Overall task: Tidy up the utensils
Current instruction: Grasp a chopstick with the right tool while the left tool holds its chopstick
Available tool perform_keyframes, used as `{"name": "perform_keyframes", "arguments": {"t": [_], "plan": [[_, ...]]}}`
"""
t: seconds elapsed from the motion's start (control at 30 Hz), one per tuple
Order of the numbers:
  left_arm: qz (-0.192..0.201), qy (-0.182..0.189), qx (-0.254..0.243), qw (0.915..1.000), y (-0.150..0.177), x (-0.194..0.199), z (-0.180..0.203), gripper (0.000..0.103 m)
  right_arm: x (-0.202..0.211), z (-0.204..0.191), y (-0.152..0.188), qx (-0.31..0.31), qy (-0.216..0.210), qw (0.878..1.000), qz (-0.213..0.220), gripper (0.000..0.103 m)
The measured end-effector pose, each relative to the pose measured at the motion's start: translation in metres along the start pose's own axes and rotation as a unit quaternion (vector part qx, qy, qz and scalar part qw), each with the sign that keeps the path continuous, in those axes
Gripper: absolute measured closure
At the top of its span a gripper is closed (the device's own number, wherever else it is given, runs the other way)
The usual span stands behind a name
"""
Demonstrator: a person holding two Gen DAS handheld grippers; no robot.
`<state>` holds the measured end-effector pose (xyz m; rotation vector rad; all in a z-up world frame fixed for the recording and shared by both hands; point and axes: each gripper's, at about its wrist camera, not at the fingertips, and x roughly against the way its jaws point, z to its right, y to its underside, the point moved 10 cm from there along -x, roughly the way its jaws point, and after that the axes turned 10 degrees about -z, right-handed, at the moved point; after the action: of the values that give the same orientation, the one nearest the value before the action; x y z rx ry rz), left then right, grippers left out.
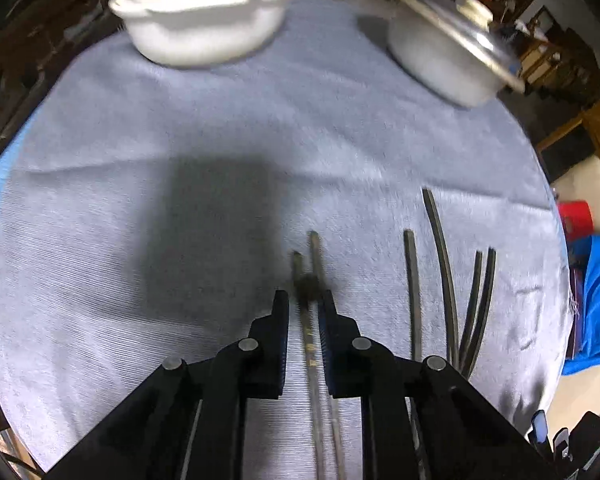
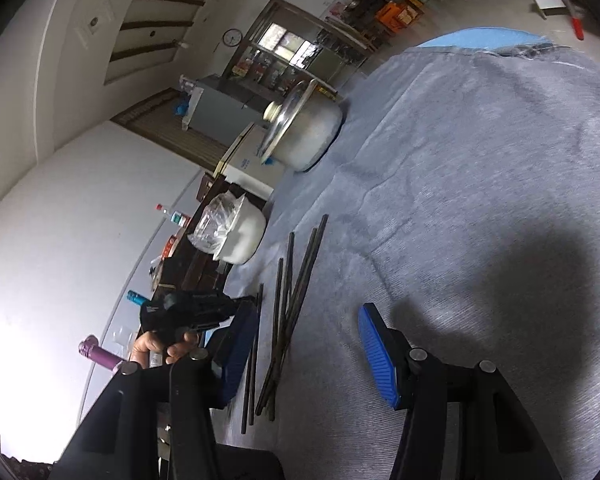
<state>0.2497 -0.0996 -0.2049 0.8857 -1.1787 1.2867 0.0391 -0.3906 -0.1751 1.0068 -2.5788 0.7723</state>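
A grey cloth covers the surface [image 1: 220, 128]. At its far edge stand two white pots [image 1: 204, 36]. The left tongs [image 1: 304, 304] pinch what looks like a blurred pair of chopsticks [image 1: 314, 344], four more [image 1: 444, 276] lying just right. The right tongs [image 2: 308, 344] gape, released.
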Motion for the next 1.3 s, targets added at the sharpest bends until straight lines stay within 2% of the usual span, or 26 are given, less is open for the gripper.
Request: {"name": "perform_keyframes", "arguments": {"t": [0.07,0.2,0.47,0.77,0.83,0.97,1.07,1.17,1.3], "plan": [[-0.003,-0.001,0.009,1.0,0.0,0.0,-0.008,0.088,-0.004,-0.003,0.002,0.003,-0.001,1.0,-0.004,0.046],[-0.012,0.005,0.01,0.9999,0.014,-0.001,0.001,0.088,-0.009,-0.005,0.004,0.002,-0.003,1.0,-0.01,0.046],[-0.021,0.022,0.024,0.9993,0.01,-0.013,0.013,0.088,-0.009,-0.004,0.007,0.004,-0.002,1.0,-0.014,0.046],[-0.028,0.015,0.042,0.9986,0.006,-0.018,0.011,0.085,-0.004,0.006,0.005,-0.006,0.006,1.0,-0.013,0.046],[-0.028,-0.003,0.042,0.9987,0.001,-0.018,0.008,0.087,-0.004,0.006,0.005,-0.003,0.011,1.0,-0.016,0.046],[-0.031,-0.001,0.026,0.9992,0.006,-0.017,0.006,0.087,-0.013,0.003,0.001,0.019,0.043,0.998,-0.034,0.046],[-0.035,0.004,0.032,0.9989,0.005,-0.017,0.004,0.088,-0.025,-0.005,-0.011,0.044,0.062,0.996,-0.052,0.046],[-0.035,-0.002,0.025,0.9991,0.001,-0.019,0.008,0.087,-0.051,-0.02,-0.031,0.086,0.103,0.987,-0.086,0.046],[-0.013,-0.034,0.011,0.9993,-0.013,-0.023,0.013,0.087,-0.102,-0.036,-0.056,0.124,0.16,0.969,-0.143,0.046]]}}
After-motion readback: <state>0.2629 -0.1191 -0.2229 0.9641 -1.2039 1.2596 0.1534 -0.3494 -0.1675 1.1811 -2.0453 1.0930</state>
